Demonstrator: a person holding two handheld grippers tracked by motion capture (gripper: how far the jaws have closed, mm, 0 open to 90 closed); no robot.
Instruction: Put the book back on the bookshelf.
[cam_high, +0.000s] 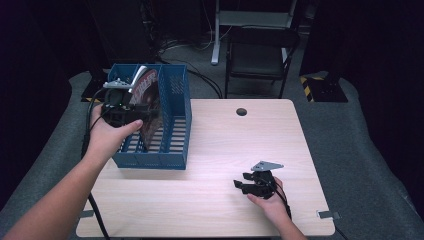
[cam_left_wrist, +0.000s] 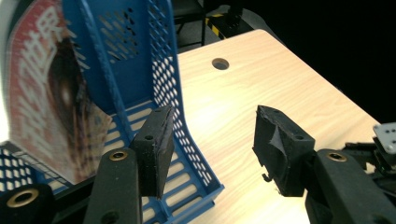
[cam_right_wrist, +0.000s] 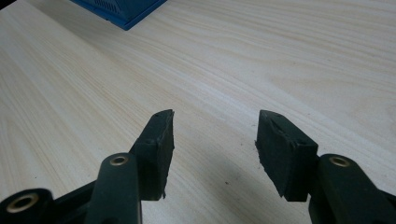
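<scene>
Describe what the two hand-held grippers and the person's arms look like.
Both are black. The left hand-held gripper and the right hand-held gripper each have two blocky black jaws with worn, chipped pads on arms with brass-coloured rivets. A grey three-cornered plate tops the right one, and the left has one too. Black cables trail from them. The forearms are bare, with no sleeves in view.

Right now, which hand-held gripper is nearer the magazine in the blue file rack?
Left. The left hand-held gripper sits at the magazine in the blue file rack; the right hand-held gripper rests far off, on the table.
</scene>
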